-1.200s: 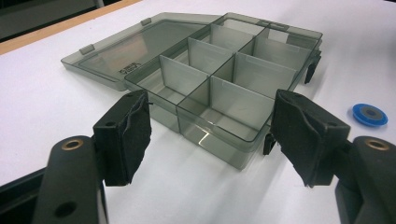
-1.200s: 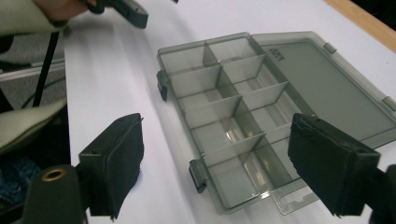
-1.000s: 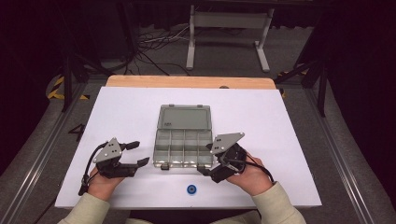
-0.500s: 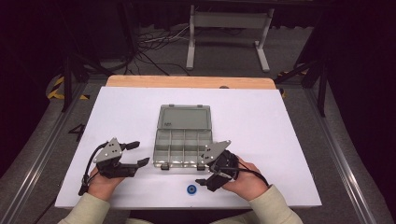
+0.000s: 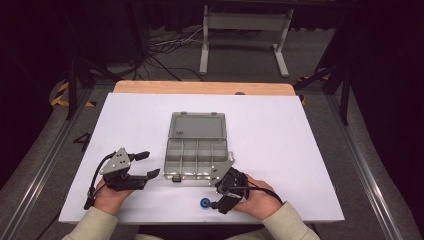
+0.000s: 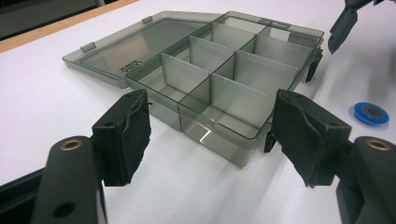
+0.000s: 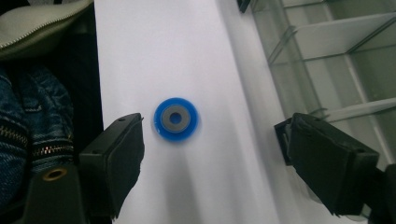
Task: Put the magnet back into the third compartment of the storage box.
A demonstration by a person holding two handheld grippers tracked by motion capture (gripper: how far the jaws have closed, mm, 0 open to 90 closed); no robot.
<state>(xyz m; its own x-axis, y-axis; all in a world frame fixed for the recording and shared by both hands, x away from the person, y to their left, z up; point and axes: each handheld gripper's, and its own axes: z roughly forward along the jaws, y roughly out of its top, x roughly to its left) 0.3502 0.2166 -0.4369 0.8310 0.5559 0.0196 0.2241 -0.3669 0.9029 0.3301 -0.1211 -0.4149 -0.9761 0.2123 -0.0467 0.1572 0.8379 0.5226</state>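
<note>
White surface (image 5: 300, 150) spreads before us, its near edge cut off by our sleeves. On it lies a smoky clear organizer box (image 5: 196, 150), lid flat open behind, every compartment empty as far as we can see. Our left tongs (image 5: 145, 165) rest just left of the box, spread, nothing between them. Our right tongs (image 5: 216, 200) sit at the box's near right corner, spread too, their tips hard to make out from above. A small blue disc (image 7: 175, 119) with a grey centre lies on the surface between them, nearer one pad, untouched.
</note>
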